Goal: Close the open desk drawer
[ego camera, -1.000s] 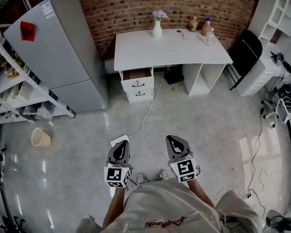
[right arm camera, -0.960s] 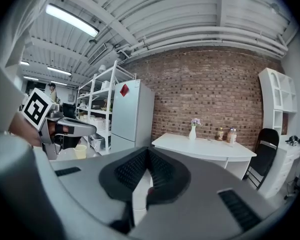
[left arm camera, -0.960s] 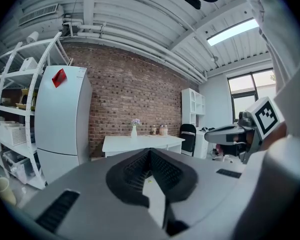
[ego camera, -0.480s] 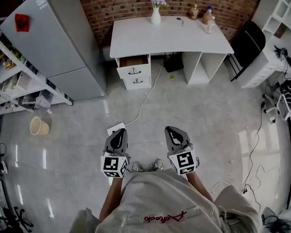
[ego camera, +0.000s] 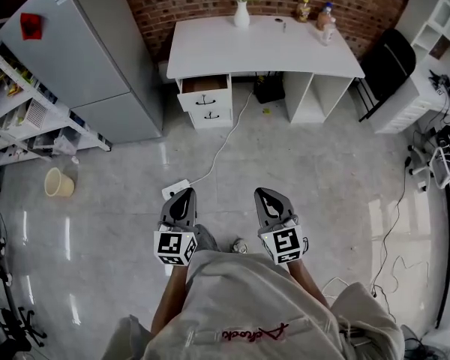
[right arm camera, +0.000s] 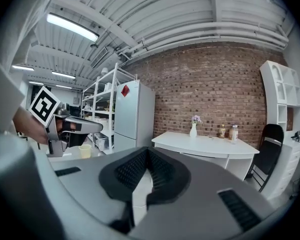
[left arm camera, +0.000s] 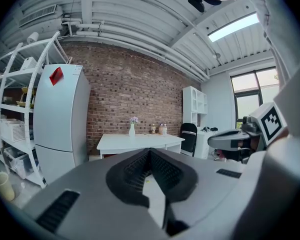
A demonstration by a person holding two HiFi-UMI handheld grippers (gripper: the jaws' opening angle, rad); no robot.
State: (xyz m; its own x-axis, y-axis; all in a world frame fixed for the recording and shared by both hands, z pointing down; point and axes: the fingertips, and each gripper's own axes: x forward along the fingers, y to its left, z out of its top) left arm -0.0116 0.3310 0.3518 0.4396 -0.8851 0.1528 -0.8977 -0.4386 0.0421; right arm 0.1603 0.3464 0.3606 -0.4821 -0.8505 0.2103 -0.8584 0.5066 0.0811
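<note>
Against the brick wall on the far side of the room stands a white worktop (ego camera: 262,47). Under its left end the top drawer (ego camera: 204,84) is pulled out with its brown inside showing, above a lower drawer (ego camera: 208,115) that sits flush. A white vase of flowers (ego camera: 242,10) stands at the worktop's back edge, and bottles (ego camera: 328,15) stand near its right back corner. The left gripper (ego camera: 184,195) and the right gripper (ego camera: 265,196) are held low in front of the person, side by side over the grey floor (ego camera: 322,171). Both point toward the drawer and are well apart from it. Each gripper's jaws are closed, ribbed pads meeting at the tips with nothing between them. A white power strip (ego camera: 175,190) lies on the floor just beside the left gripper's tip, and its cable (ego camera: 225,141) runs off toward the worktop. A grey fridge (ego camera: 82,58) stands left of the drawers, a cream bucket (ego camera: 58,182) sits on the floor farther left, and a black chair (ego camera: 381,67) is to the worktop's right.
</note>
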